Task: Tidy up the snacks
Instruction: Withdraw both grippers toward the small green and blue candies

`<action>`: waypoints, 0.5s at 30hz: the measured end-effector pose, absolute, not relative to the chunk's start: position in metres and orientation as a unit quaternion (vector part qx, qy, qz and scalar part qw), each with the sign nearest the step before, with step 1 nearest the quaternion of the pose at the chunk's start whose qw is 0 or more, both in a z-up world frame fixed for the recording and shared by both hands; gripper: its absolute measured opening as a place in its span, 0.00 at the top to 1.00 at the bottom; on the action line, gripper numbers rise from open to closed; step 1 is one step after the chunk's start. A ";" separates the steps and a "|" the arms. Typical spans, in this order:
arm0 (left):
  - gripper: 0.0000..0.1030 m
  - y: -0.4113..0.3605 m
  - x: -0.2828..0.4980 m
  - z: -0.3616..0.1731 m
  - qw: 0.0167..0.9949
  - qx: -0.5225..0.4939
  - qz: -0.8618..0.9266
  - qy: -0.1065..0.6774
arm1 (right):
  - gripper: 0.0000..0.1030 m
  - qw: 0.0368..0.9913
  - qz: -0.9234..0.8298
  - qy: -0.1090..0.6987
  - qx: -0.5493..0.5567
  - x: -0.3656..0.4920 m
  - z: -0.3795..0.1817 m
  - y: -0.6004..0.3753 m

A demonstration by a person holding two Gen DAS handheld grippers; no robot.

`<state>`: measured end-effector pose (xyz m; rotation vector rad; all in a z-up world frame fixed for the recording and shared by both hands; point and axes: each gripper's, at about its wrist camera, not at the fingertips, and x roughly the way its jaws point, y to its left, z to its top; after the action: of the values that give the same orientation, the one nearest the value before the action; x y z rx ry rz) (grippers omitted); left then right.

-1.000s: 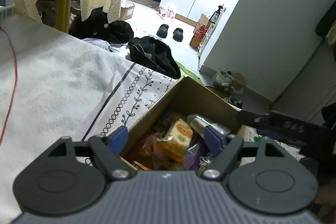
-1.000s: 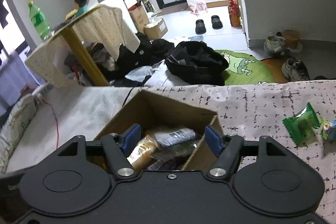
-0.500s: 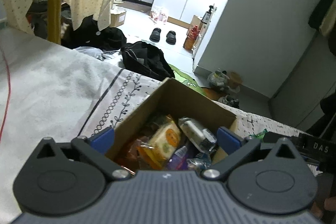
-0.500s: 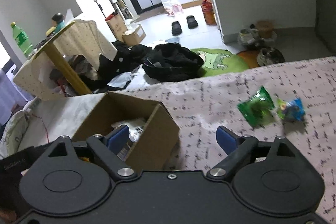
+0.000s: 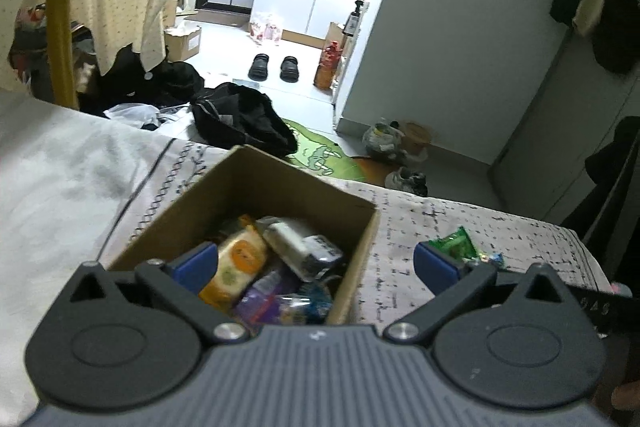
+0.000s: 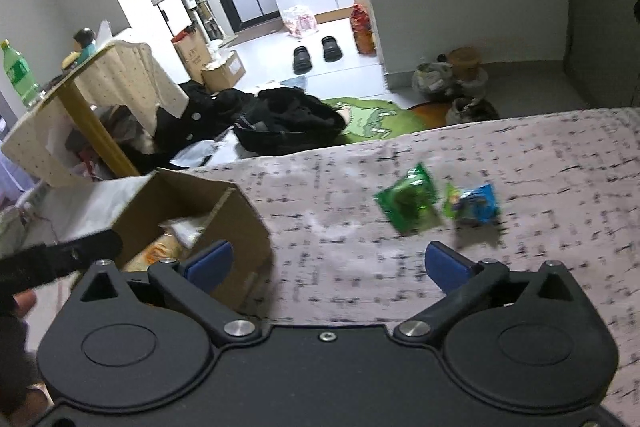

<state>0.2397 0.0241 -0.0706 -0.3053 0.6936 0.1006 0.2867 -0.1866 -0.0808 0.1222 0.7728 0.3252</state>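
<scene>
The left gripper [image 5: 316, 263] is pitched downward over the cardboard box [image 5: 280, 183], its jaws spread wide with nothing clamped. The box, packed with snack packets [image 5: 236, 263], is seen at 12 o'clock from this gripper, on the patterned bed cover [image 5: 460, 223].

The right gripper [image 6: 326, 265] is likewise pitched downward above the bed cover [image 6: 340, 195]; its jaws are opening, and nothing is held between them. The box [image 6: 240, 223] lies at its 10 o'clock. A green packet [image 6: 408, 203] and a blue packet [image 6: 476, 205] lie side by side at 1 o'clock, apart from the fingers.
</scene>
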 end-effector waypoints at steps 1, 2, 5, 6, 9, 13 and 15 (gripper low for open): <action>0.00 0.021 0.240 -0.070 0.928 -0.147 0.047 0.339 | 0.00 0.912 0.156 0.376 0.057 0.286 -0.081 -0.190; 0.00 0.016 0.241 -0.070 0.929 -0.143 0.047 0.339 | 0.00 0.912 0.152 0.376 0.057 0.286 -0.082 -0.195; 0.00 0.004 0.243 -0.072 0.925 -0.139 0.046 0.349 | 0.00 0.914 0.145 0.375 0.051 0.284 -0.084 -0.207; 0.00 0.000 0.243 -0.073 0.924 -0.140 0.047 0.353 | 0.00 0.916 0.142 0.374 0.045 0.283 -0.084 -0.211; 0.00 -0.010 0.241 -0.078 0.922 -0.139 0.045 0.358 | 0.00 0.916 0.133 0.376 0.041 0.281 -0.087 -0.222; 0.00 -0.023 0.237 -0.082 0.922 -0.126 0.037 0.365 | 0.00 0.916 0.124 0.378 0.046 0.276 -0.091 -0.238; 0.00 -0.030 0.236 -0.085 0.921 -0.117 0.040 0.370 | 0.00 0.917 0.121 0.378 0.047 0.274 -0.093 -0.246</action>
<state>0.2363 -0.0305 -0.0851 -0.2400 0.7594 0.0829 0.2744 -0.2456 -0.0930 0.0969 0.7782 0.2499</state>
